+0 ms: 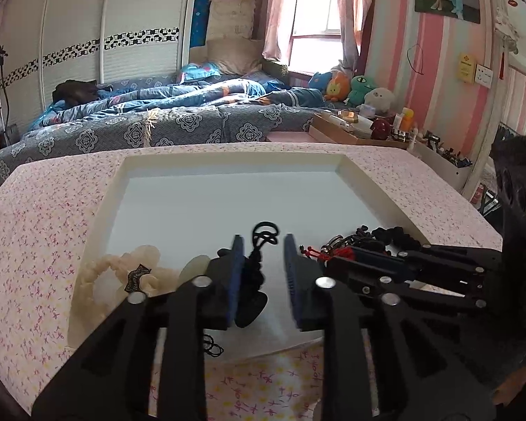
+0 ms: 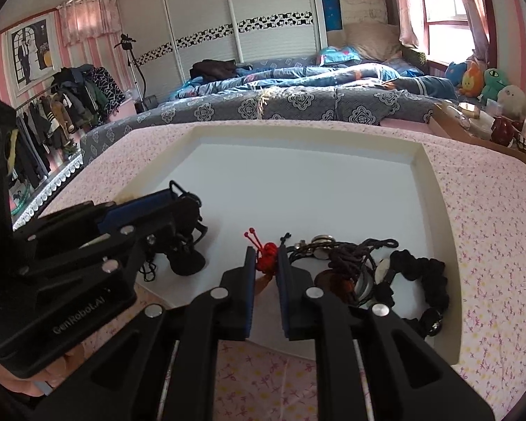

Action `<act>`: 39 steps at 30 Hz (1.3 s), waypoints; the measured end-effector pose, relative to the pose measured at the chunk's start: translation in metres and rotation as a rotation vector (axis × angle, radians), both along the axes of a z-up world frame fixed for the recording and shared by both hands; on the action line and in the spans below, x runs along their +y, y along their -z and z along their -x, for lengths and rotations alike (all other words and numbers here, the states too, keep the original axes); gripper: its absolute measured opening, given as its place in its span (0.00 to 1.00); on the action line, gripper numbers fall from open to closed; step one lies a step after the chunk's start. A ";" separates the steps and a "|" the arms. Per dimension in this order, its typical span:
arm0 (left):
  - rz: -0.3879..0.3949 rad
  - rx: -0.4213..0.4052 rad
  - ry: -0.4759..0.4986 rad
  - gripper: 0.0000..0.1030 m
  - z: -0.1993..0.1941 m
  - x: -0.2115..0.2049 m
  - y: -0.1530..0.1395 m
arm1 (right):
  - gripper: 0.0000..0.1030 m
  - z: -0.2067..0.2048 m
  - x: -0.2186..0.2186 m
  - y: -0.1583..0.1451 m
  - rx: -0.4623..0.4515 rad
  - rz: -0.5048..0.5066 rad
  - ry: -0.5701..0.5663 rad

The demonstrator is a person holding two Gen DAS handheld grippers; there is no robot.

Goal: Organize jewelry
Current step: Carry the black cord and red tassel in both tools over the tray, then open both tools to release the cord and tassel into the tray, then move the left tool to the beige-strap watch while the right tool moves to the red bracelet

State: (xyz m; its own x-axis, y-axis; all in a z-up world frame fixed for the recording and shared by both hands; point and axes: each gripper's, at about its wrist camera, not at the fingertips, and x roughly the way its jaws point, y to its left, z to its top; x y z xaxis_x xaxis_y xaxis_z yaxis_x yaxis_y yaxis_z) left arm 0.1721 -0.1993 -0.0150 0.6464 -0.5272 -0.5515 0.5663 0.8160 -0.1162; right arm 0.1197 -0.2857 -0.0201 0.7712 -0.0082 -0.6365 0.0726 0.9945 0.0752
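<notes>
White "GenRobot.AI" lettering on left gripper (image 2: 189,210)

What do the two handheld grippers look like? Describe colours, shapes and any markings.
Both the left gripper and the right gripper are matte black linkage frames with silver pivot pins and flat blue finger pads. The left one's body carries grey GenRobot.AI lettering.

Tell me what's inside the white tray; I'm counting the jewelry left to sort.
The white tray holds a cream bead bracelet, a black knotted pendant, a red knotted cord and a black tangle of cords. The grippers cover anything beneath them.
</notes>
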 end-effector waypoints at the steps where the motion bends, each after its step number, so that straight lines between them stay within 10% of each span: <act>1: 0.007 0.003 0.002 0.28 0.000 0.000 0.000 | 0.23 0.002 -0.002 -0.002 -0.009 -0.002 0.006; 22: 0.070 0.028 0.116 0.37 0.009 -0.007 0.002 | 0.39 0.033 -0.073 -0.035 -0.126 -0.030 0.211; 39: -0.034 -0.028 -0.083 0.49 0.000 0.016 -0.010 | 0.40 0.029 -0.074 -0.034 -0.110 -0.010 0.196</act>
State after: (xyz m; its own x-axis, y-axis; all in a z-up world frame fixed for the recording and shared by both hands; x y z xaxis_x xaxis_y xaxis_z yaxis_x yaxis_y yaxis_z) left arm 0.1725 -0.1834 -0.0053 0.7027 -0.4525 -0.5490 0.4992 0.8634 -0.0728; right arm 0.0903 -0.3594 0.0137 0.8205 -0.1586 -0.5492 0.2550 0.9614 0.1033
